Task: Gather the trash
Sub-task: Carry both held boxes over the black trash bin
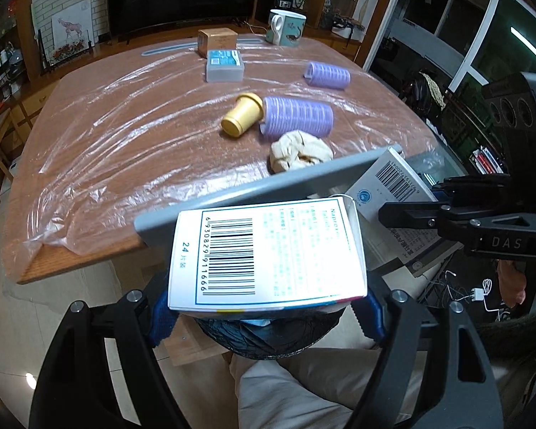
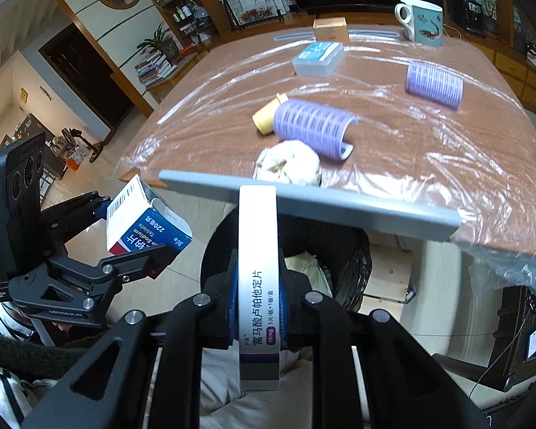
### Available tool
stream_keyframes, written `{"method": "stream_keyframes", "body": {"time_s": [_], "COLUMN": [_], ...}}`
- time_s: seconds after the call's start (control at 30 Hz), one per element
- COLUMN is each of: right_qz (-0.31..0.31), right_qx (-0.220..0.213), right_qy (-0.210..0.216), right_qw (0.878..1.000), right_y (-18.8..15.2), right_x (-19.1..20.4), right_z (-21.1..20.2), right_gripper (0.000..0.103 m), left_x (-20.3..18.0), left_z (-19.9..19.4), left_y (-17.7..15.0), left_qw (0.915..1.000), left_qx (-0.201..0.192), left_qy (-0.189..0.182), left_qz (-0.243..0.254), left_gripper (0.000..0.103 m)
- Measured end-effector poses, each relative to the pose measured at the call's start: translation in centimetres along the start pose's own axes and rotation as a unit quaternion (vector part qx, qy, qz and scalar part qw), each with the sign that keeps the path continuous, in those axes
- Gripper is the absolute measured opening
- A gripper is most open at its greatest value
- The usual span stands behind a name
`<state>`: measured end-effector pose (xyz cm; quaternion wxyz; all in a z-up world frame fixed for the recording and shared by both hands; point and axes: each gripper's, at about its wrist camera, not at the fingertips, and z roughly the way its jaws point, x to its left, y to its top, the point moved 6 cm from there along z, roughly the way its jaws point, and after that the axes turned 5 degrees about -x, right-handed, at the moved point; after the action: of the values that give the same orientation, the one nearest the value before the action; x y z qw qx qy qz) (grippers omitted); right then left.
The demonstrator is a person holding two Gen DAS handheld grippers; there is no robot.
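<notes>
table (image 1: 89, 186): brown wood, under a crinkled clear plastic sheet (image 1: 100, 150)
near edge: grey strip (image 1: 268, 182); crumpled tissue (image 1: 298, 152) just behind it
middle: yellow cup (image 1: 241, 115) on its side, touching a purple roller (image 1: 296, 116)
far right: second roller (image 1: 327, 74), apart from the rest
far middle: clear box (image 1: 225, 65) with blue label; brown carton (image 1: 217, 40) behind it
far edge: mug (image 1: 286, 26); long blue-grey strip (image 1: 168, 49)

Glossy plastic film (image 1: 125, 136) over wooden table (image 1: 71, 268)
</notes>
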<state>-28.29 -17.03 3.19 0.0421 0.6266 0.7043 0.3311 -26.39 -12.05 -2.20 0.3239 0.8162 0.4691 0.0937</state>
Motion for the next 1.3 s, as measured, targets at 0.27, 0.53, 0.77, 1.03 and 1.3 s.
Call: {"method": "stream_keyframes", "body": {"time_s": [0.27, 0.53, 0.77, 1.03, 1.3], "right_qz": [0.001, 0.002, 0.006, 0.001, -0.007], "right_qx": [0.018, 0.035, 0.045, 0.053, 0.059], "right_qy": [-0.009, -0.024, -0.033, -0.045, -0.056], "right_qw": [1.000, 0.999, 0.998, 0.998, 0.997], "right_y": [-1.4, -2.5, -3.3, -3.7, -3.9], "right_x": [-0.5, -1.4, -2.1, -2.4, -2.8], "right_z": [1.2, 2.8, 4.6, 6.2, 7.6], "right_gripper": [0.018, 0.018, 0.018, 0.018, 0.018], "left_x": [-0.1, 0.3, 0.3, 0.5, 0.7], "left_z": [1.2, 2.8, 4.1, 5.5, 6.9], "left_y": [-1.6, -2.9, -3.5, -4.3, -4.8], "left_qw": [0.9998, 0.9990, 0.9983, 0.9972, 0.9956], "left_qx": [0.020, 0.041, 0.052, 0.064, 0.077], "left_qy": [0.005, 0.012, 0.020, 0.030, 0.041], "left_qz": [0.007, 0.010, 0.016, 0.025, 0.033], "left_gripper": [0.081, 0.080, 0.081, 0.081, 0.081]}}
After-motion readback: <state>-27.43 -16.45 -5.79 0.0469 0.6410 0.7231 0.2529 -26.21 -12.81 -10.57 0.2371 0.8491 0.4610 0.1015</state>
